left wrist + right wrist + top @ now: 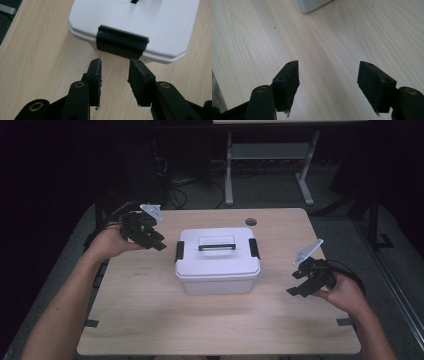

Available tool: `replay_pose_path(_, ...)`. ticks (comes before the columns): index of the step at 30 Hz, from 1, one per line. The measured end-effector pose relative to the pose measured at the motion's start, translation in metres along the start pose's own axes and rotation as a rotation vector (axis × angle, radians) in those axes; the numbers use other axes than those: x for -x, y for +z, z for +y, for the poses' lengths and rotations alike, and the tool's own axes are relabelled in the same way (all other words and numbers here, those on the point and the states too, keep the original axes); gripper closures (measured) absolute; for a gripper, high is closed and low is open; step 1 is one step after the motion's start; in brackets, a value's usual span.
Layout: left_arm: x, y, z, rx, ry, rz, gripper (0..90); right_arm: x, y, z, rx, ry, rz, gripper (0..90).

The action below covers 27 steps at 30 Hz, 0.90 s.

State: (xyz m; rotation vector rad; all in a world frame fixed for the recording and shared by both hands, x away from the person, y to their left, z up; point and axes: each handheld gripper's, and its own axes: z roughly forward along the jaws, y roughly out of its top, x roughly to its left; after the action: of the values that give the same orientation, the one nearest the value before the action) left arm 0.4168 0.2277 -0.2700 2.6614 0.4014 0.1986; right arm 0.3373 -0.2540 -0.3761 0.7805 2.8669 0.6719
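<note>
The left tool [115,72], jaws apart and empty, is lined up just short of the black latch [121,45] on the white box [218,260] mid-surface, so unclipping seems next, while the right tool [305,282] waits open, well clear.

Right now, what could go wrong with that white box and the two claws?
The left claw is open, aimed at the black side latch of the white plastic lidded box. If it nudges instead of gripping, the box might slide on the smooth light wooden table, since the right claw sits open and apart, not steadying it. The other black latch looks closed, so lifting the lid now may jam.
</note>
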Motion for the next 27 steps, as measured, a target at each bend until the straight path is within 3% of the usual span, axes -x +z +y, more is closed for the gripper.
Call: replay_pose_path(27,0.003,-0.007,-0.032,0.04,-0.073,0.036,51.7,-0.001,0.0,0.0,0.003,-0.002,0.0,32.9)
